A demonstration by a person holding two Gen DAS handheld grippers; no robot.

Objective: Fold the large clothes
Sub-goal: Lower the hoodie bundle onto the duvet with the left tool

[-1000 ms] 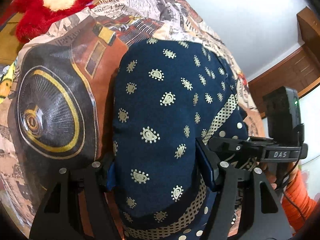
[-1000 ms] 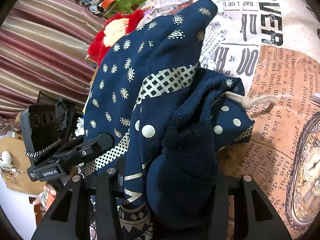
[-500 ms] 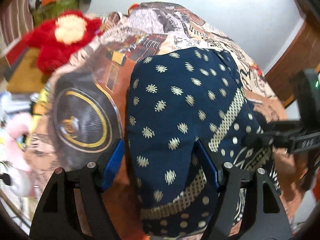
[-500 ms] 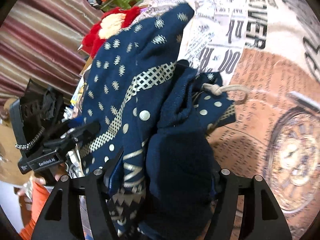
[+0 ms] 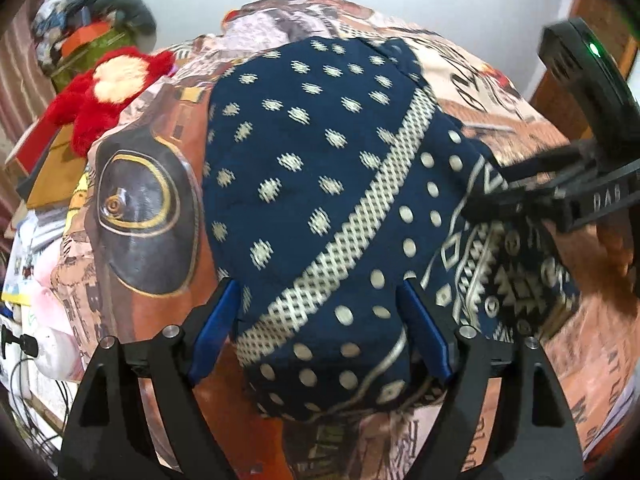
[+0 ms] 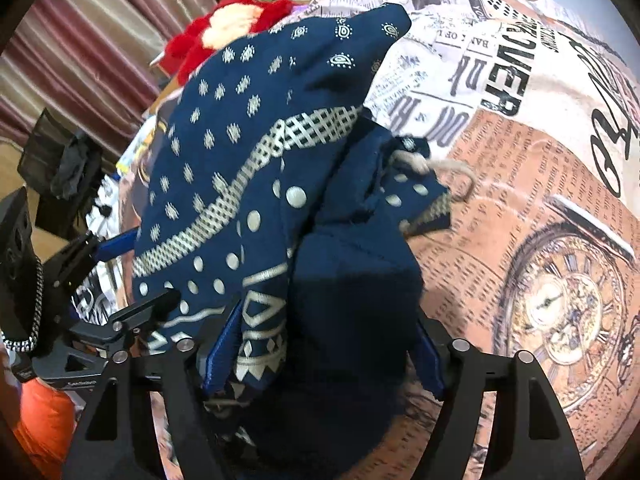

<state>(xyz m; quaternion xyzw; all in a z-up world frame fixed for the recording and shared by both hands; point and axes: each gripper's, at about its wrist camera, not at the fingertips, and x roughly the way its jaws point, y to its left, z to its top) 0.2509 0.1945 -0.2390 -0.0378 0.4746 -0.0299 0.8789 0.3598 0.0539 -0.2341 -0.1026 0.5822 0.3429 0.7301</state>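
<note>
The navy patterned garment [image 5: 320,184] lies bunched in a thick fold on the printed bedspread [image 5: 520,120], running from the near edge up toward the far end. A red plush toy [image 5: 108,92] sits off the bedspread's far left corner, with a green box [image 5: 92,46] of clutter behind it; what's inside is too small to make out. The left gripper [image 5: 320,332] is spread wide, its blue pads flanking the garment's near end without pinching it. The right gripper [image 6: 324,344] straddles a dark navy hump of the cloth, blue pads either side; the fabric buries the gap, so I can't tell if it's squeezing. A beige drawstring [image 6: 436,168] pokes out on the right. A clock print [image 6: 560,312] shows beside the fold. Striped curtains [image 6: 80,40] hang beyond.
</note>
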